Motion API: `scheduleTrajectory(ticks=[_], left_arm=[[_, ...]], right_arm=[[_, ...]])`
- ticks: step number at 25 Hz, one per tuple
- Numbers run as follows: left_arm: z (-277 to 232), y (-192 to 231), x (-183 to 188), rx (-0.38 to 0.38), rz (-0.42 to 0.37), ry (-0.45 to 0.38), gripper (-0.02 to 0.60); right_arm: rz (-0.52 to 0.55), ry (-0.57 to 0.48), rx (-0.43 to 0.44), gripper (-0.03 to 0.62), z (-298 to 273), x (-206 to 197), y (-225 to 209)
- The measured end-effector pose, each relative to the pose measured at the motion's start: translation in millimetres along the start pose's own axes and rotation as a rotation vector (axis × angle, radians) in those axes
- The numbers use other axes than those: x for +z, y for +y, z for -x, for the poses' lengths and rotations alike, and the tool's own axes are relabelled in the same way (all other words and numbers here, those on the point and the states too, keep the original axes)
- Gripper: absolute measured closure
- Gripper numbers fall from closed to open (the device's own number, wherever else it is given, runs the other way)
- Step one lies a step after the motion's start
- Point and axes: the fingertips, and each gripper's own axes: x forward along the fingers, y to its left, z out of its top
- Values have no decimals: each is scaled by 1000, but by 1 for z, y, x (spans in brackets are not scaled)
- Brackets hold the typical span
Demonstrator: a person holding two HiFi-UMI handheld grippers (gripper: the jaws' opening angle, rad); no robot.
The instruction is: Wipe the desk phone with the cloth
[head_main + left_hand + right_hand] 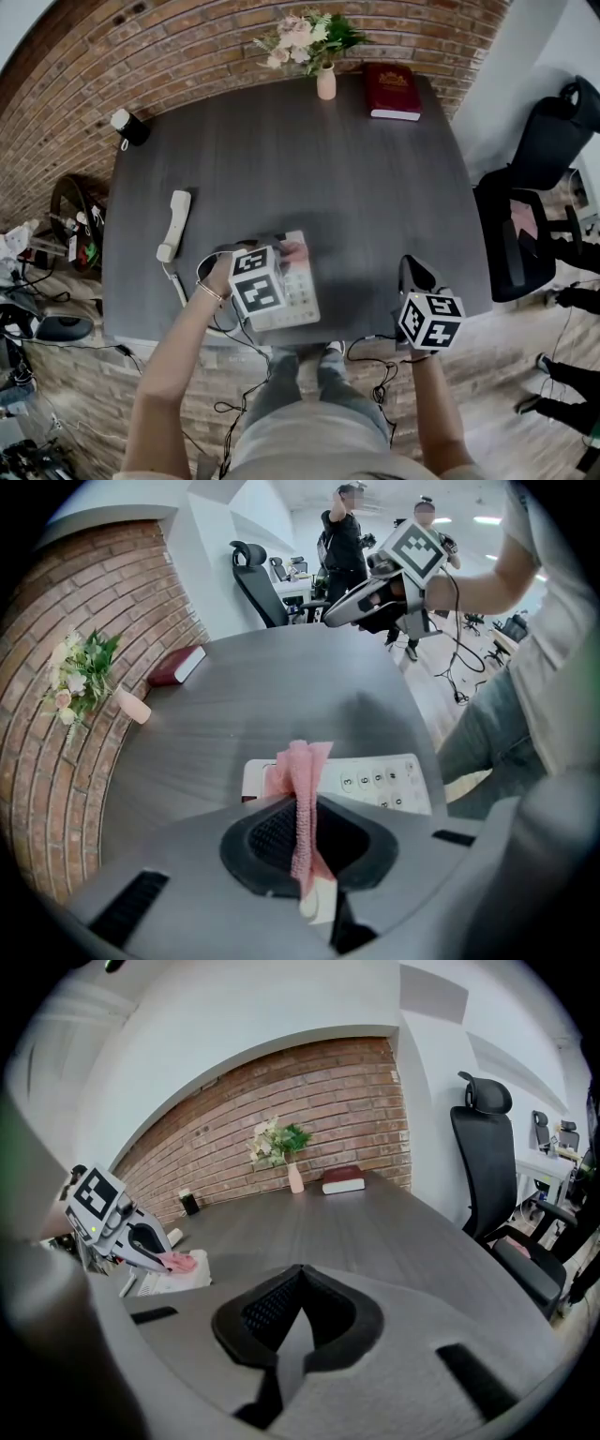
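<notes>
The left hand-held gripper (pixel 302 803) pinches the cloth (pixel 300 761) over the desk phone (pixel 386 782); right hand-held gripper (pixel 298 1283) closed, empty.

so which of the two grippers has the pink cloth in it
The left gripper: its jaws pinch the pink cloth above the white desk phone. The right gripper is shut on nothing, off to the side.

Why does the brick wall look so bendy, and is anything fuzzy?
Head view: the wide lens curves the brick wall and bulges the desk. Right gripper view: the wall arches too, with dark corners. Left gripper view: the pink cloth is fairly sharp, while the person's jeans at the edge look soft and stretched.
</notes>
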Motion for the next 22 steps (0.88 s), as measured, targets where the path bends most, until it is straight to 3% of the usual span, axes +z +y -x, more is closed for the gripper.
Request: scheduleTrajectory(ticks=[22], left_arm=[[-3, -26, -1, -33, 13, 10, 560]], right_arm=[[5, 5, 17, 592, 7, -8, 2]])
